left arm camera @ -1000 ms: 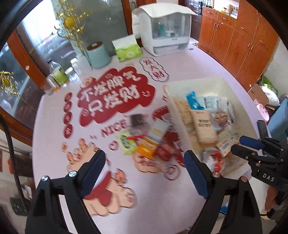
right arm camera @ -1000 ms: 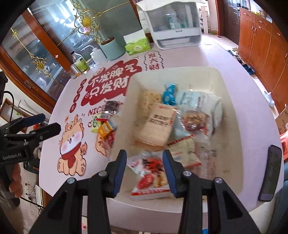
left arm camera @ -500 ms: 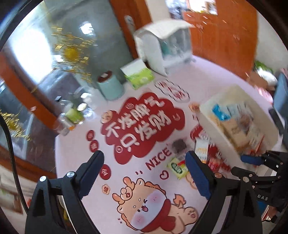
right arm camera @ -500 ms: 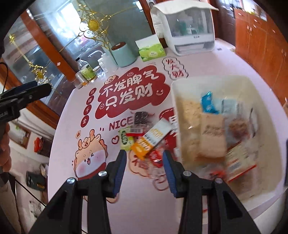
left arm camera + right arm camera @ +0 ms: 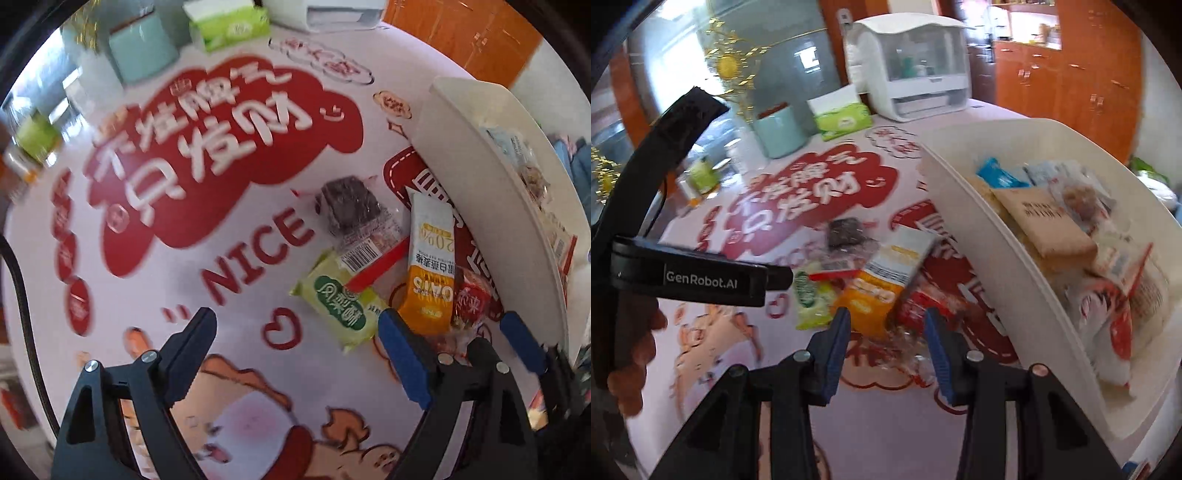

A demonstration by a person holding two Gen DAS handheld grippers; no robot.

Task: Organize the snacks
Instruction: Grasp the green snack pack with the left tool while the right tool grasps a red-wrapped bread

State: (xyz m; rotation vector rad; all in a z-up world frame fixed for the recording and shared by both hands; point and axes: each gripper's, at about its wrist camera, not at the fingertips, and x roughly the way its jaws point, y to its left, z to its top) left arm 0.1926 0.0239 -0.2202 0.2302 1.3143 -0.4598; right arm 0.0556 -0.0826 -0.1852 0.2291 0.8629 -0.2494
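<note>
Several loose snacks lie on the printed tablecloth beside a white bin (image 5: 480, 166): a green packet (image 5: 340, 299), an orange oat bar (image 5: 430, 266), a dark brownie packet (image 5: 349, 206) and a red packet (image 5: 474, 302). My left gripper (image 5: 295, 325) hangs low over the cloth, open wide, with its right finger next to the green packet. My right gripper (image 5: 886, 321) stands partly open and empty just short of the oat bar (image 5: 882, 280) and a clear wrapper. The bin (image 5: 1015, 266) to its right holds several packets.
At the back of the table stand a teal canister (image 5: 779, 133), a green tissue pack (image 5: 842, 118), a white lidded box (image 5: 912, 74) and small bottles (image 5: 701, 173). Wooden cabinets line the right. A hand (image 5: 628, 369) holds the left gripper.
Both grippers have come down close to the snack pile. The right one swung left from over the bin to the loose snacks. Neither jaw gap has visibly changed.
</note>
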